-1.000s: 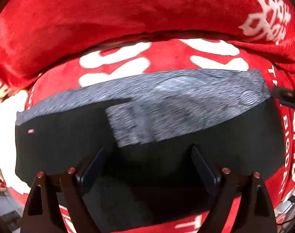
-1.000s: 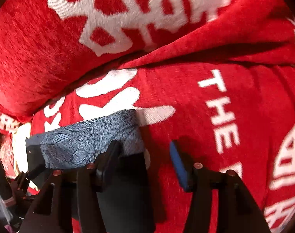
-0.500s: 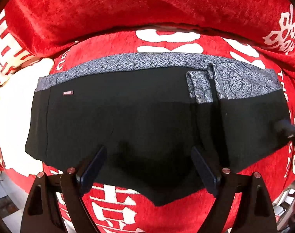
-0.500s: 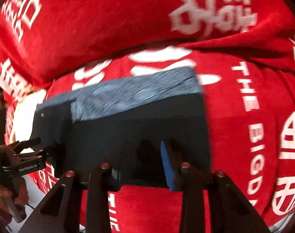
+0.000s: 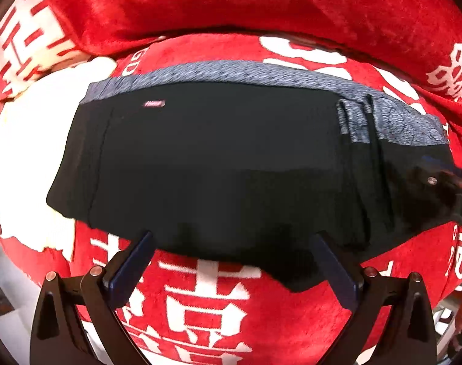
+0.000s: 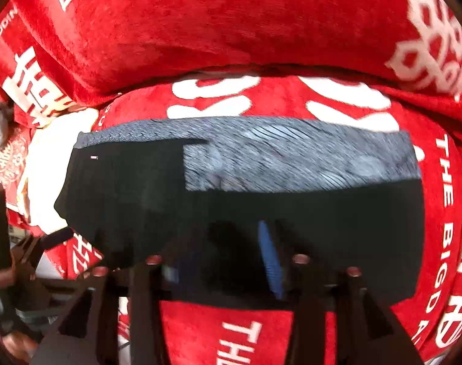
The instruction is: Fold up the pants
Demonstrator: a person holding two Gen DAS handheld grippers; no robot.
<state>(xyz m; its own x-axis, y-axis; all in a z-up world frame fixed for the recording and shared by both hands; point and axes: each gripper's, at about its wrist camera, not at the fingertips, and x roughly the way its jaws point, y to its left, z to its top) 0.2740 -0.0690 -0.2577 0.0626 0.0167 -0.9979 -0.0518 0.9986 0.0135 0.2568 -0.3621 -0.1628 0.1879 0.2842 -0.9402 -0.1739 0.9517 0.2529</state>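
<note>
Red plush fabric (image 5: pixel 218 313) with large white characters and letters is spread over the whole surface, and a raised red cushion (image 6: pixel 200 30) is seen along the far side in both views. On this fabric the pants (image 5: pixel 215 164) are laid flat as a wide, folded bundle. Most of the bundle is black, and a grey patterned band (image 5: pixel 231 71) runs along its far edge. A small pink label (image 5: pixel 153 103) is seen near the far left corner of the black part. At the right end, a folded layer with more of the grey pattern is laid over the black cloth.

The left gripper (image 5: pixel 231 261) is held above the near edge of the pants. Its jaws are opening and stand wide apart; only the near edge of the cloth and the red fabric are seen between them, and the pads are not pressed on anything.

The right gripper (image 6: pixel 218 252) is held over the near part of the pants at their right end. Its jaws are opening to a medium width. The blue pad of one finger is seen clearly against the black cloth, while the other finger is dark and blurred. Black cloth lies below the gap, but no cloth is seen pinched between the pads. In the left wrist view, this gripper is seen at the right border, over the right end of the bundle.
</note>
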